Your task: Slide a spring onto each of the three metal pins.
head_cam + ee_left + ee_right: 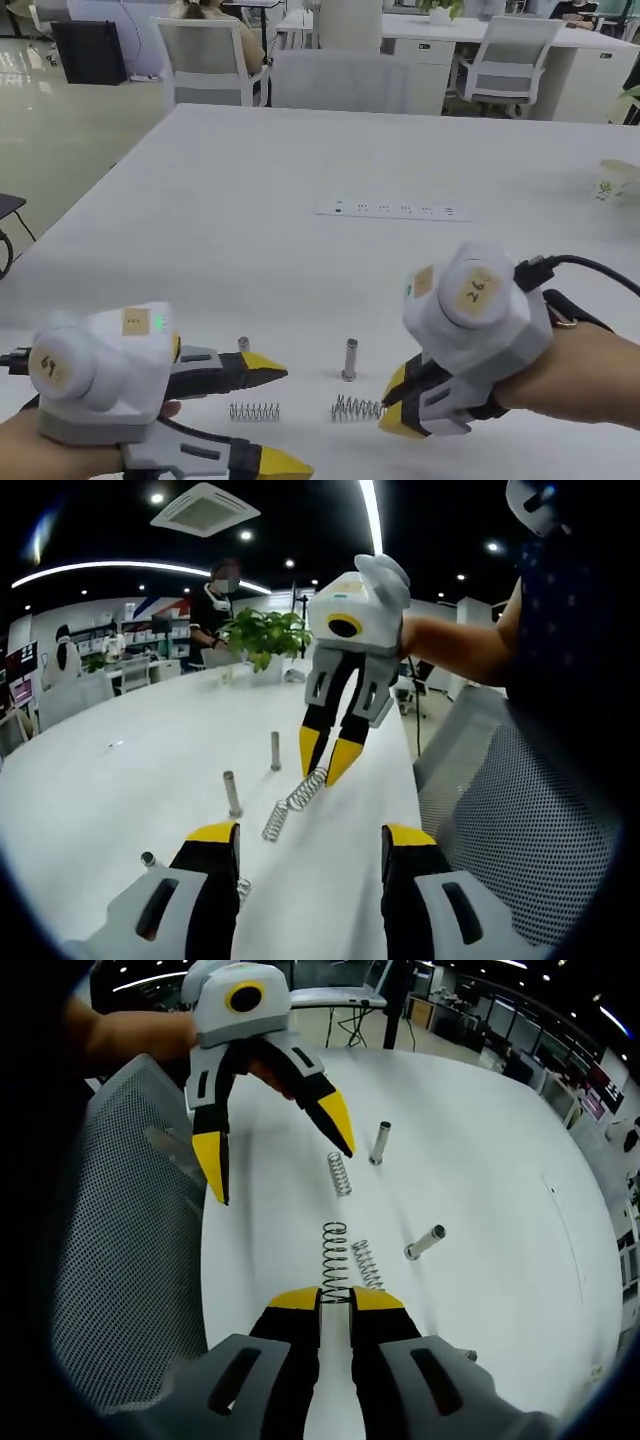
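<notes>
Right tool (335,1298) pinches end of spring (335,1250): thin silver coil.

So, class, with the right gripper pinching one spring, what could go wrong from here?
The right gripper pinches the coiled wire spring by one end, so it may flex or pop free. The short upright metal pin looks free-standing; a sideways push could topple it. A second spring lying close by could get nudged.

Your left gripper (297,420): lower jaw partly clipped by the head view's bottom edge; upper jaw hides the base of the far-left pin (243,343). The spring (335,1255) near end is buried between your right gripper (336,1300) jaw tips.
</notes>
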The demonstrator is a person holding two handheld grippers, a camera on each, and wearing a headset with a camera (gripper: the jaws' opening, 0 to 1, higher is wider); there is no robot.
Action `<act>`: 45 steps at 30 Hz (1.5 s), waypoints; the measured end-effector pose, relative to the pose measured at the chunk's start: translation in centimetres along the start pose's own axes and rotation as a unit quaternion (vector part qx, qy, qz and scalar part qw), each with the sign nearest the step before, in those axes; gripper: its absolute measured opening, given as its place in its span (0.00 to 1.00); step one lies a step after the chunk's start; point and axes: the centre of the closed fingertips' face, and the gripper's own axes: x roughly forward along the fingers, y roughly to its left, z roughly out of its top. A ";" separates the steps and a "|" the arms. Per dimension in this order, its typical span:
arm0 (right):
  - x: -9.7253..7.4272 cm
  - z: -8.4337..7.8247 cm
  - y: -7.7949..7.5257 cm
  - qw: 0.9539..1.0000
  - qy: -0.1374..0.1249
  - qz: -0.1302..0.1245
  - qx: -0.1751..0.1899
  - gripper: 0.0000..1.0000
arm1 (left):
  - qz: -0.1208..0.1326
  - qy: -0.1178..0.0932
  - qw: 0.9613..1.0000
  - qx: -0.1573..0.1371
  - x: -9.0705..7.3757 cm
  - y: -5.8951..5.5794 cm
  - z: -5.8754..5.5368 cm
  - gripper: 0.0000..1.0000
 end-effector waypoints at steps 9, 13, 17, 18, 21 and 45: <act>-0.2 0.6 0.4 1.000 0.003 0.008 -0.016 0.08 | -0.017 0.012 1.000 0.018 0.8 0.1 0.3 0.43; -0.2 0.8 0.5 1.000 0.005 0.012 -0.023 0.08 | -0.025 0.009 0.999 0.036 1.2 -0.1 0.9 0.36; -0.2 1.0 0.8 0.999 0.004 0.017 -0.027 0.08 | -0.035 0.015 0.998 0.049 1.8 -0.3 0.9 0.31; -0.1 1.1 1.0 0.999 0.004 0.019 -0.029 0.08 | -0.039 0.017 0.998 0.054 2.0 -0.4 0.8 0.30; -0.1 1.1 1.2 0.999 0.004 0.023 -0.031 0.08 | -0.043 0.026 0.997 0.062 2.3 -0.6 0.4 0.27; -0.4 1.7 2.1 0.999 -0.008 0.038 -0.029 0.08 | -0.046 0.069 0.989 0.125 3.2 -0.9 -1.1 0.03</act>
